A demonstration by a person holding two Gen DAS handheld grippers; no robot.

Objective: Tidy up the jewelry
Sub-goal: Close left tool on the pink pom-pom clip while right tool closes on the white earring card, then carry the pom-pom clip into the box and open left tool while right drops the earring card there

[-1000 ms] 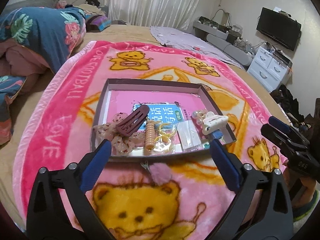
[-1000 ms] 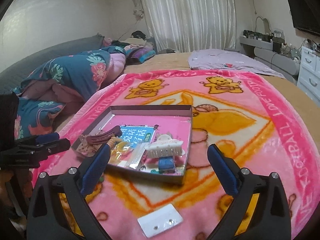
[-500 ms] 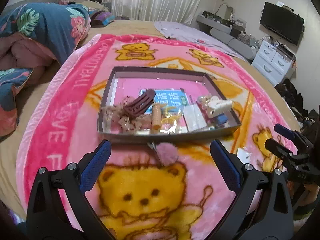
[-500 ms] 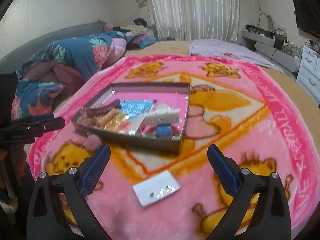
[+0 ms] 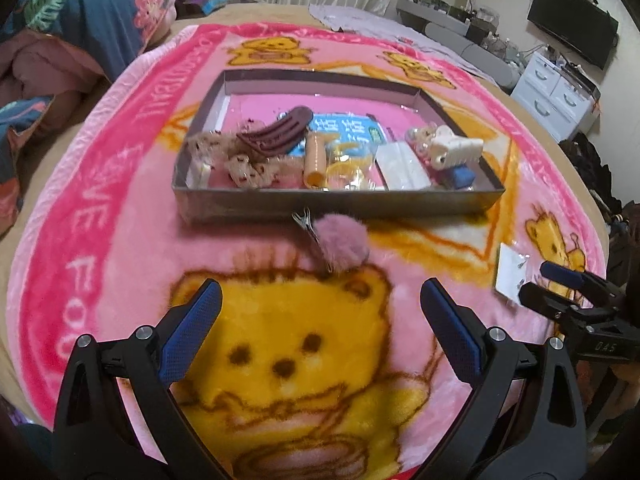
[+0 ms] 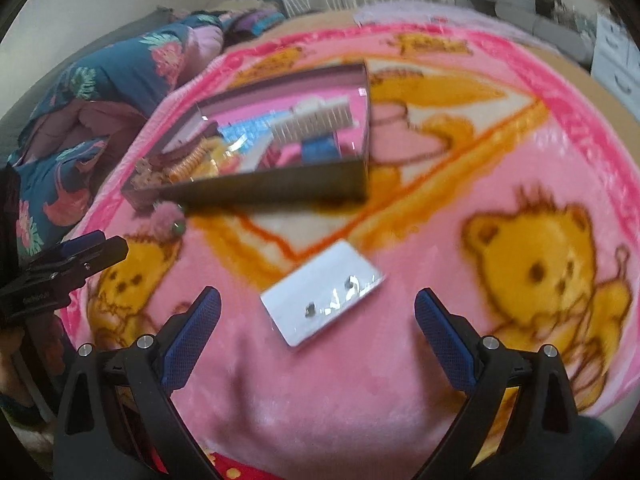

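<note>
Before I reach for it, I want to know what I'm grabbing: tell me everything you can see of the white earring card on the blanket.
The white earring card is a flat rectangular card, glossy as if sleeved in clear plastic, with a few small silvery studs near one long edge. It lies face up and skewed on the pink bear blanket, outside the tray and apart from it. Nothing touches it; the open right gripper hovers just before it.

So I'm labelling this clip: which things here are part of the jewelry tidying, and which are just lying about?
Job: tray, pompom clip, earring card, white claw clip, both open tongs.

Lying about: bear blanket, floral quilt, TV, white drawers.
</note>
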